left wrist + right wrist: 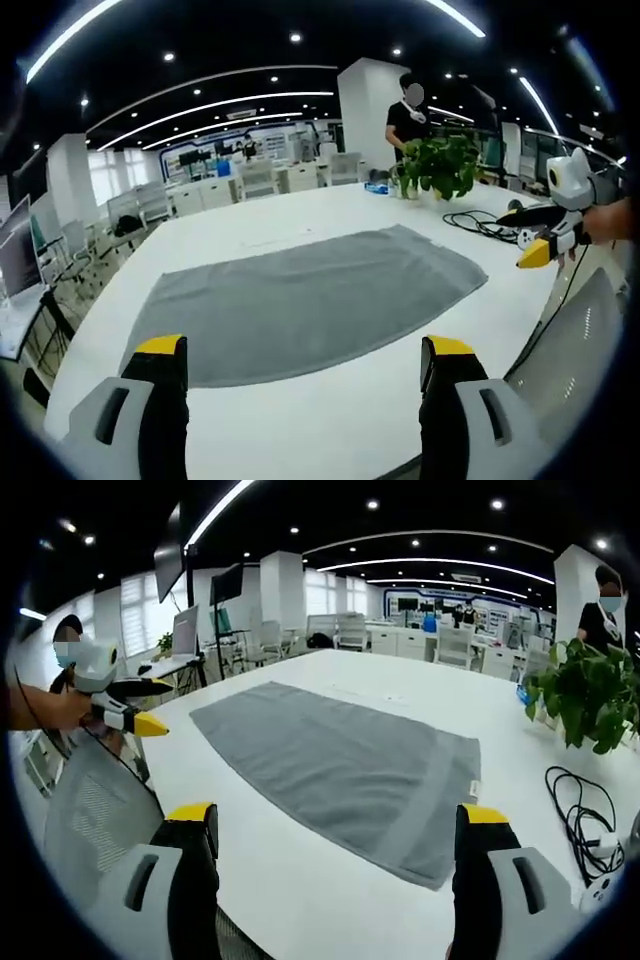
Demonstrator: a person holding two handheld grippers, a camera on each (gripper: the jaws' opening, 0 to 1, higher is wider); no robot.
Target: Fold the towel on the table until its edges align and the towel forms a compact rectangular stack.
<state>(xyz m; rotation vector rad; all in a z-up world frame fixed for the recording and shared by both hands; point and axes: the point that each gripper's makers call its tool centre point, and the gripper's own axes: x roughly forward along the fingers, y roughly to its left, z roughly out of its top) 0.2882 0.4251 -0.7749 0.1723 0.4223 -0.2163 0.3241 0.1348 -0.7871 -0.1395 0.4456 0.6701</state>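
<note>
A grey towel [310, 295] lies flat and unfolded on the white table [330, 425]; the right gripper view shows the same towel [345, 765]. My left gripper [305, 365] is open, hovering just off the towel's near long edge, nothing between its jaws. My right gripper [335, 830] is also open, off the towel's short end. The right gripper [540, 245] appears at the right of the left gripper view, held by a hand. At the left of the right gripper view, the left gripper [135, 720] hangs past the table edge.
A potted green plant [440, 165] stands at the far end of the table, also seen as plant [590, 690]. A black cable [585, 825] coils beside it. A mesh office chair [95, 820] sits by the table. A person [408, 115] stands behind the plant.
</note>
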